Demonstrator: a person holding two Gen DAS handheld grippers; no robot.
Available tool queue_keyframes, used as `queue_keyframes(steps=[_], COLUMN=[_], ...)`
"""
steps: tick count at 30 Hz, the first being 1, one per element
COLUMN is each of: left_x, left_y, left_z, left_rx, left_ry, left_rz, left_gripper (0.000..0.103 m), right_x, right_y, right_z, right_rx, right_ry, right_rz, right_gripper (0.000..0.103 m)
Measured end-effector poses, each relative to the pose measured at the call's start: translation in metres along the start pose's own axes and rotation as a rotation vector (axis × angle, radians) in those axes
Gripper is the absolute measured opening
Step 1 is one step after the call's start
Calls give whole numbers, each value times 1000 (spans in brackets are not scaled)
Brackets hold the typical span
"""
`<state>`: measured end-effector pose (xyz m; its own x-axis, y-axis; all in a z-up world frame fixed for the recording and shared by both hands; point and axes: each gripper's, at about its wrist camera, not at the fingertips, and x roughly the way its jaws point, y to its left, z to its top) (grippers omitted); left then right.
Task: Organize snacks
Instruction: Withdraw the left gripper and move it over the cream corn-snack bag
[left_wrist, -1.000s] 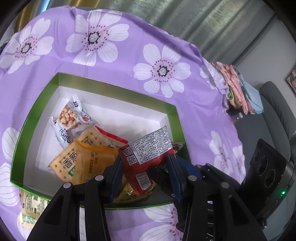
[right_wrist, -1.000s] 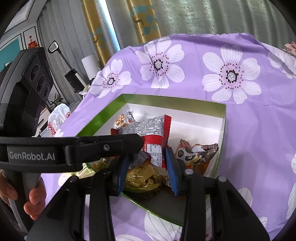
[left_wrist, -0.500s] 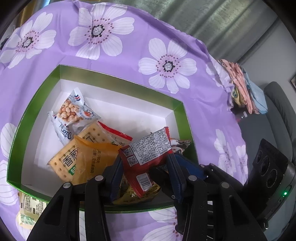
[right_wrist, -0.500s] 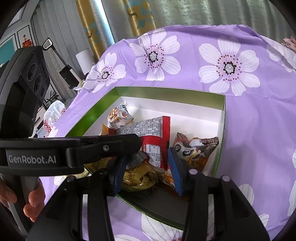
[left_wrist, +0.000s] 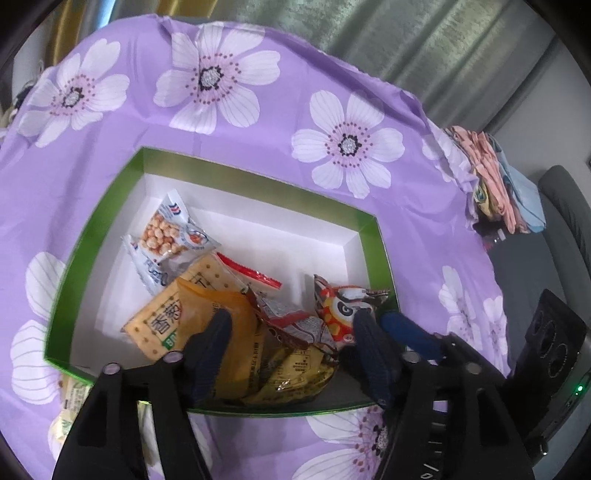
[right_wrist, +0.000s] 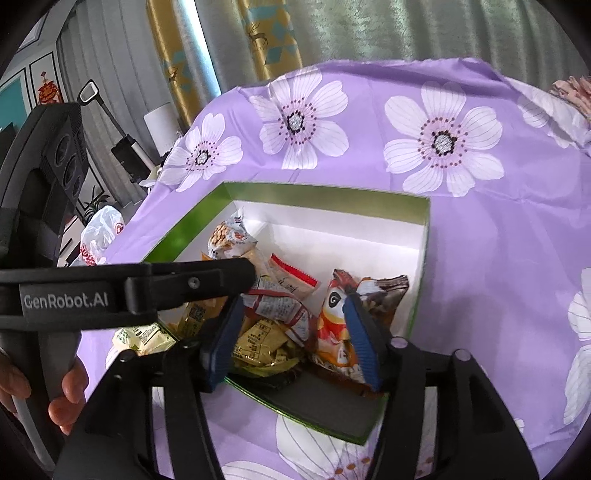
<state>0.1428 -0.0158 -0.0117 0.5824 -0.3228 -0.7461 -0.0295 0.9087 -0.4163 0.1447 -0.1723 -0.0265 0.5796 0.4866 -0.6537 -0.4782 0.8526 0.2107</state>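
Both jaws have just been opening. The left hand-held gripper (left_wrist: 291, 328) stands apart over the green box (left_wrist: 92, 243) on the purple flowered cloth (left_wrist: 258, 129), the red snack packet (left_wrist: 295, 321) lying loose on the pile inside (no pad pressing it). The right hand-held gripper (right_wrist: 291, 317) is apart too, above the same packet and beside the orange cartoon packet (right_wrist: 332, 317).

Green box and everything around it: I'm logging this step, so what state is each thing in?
Green box: open, no lid on it.
Red packet: lying loose on the pile, released.
Peanut packet: sealed, against the far wall.
Left gripper: jaws just opened, holding nothing.
Right gripper: jaws just opened, empty.
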Motion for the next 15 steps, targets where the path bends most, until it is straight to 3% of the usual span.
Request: queue_keyframes(steps=[10, 15], left_x=[-37, -57], left_y=[-8, -6], left_z=[-9, -23], left_rx=[49, 49], left_ry=[-78, -105], left_rz=[59, 68], left_gripper=[86, 98], right_x=[-39, -59], right_y=[-3, -4], right_z=[-8, -16], right_rx=[38, 59], right_ry=[-51, -53], right_rz=[-64, -91], right_gripper=[91, 95])
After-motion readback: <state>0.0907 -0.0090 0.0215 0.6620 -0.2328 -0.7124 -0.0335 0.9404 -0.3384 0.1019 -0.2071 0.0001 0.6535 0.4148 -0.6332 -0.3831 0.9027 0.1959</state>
